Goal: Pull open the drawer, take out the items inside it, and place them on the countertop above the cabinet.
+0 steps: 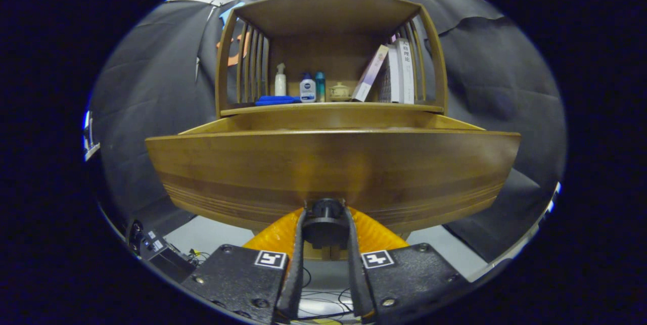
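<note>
Gripper view — drawer-pull step in hand, drawer [333,168] already partly out from under the counter [331,108].
Fingers [326,229] are closed on the dark round knob [326,212]; contents hidden behind the drawer front — next likely: pull further, release, reach inside.

Cloth-walled booth [151,87]; wooden cabinet [328,11], books [399,72]
</note>
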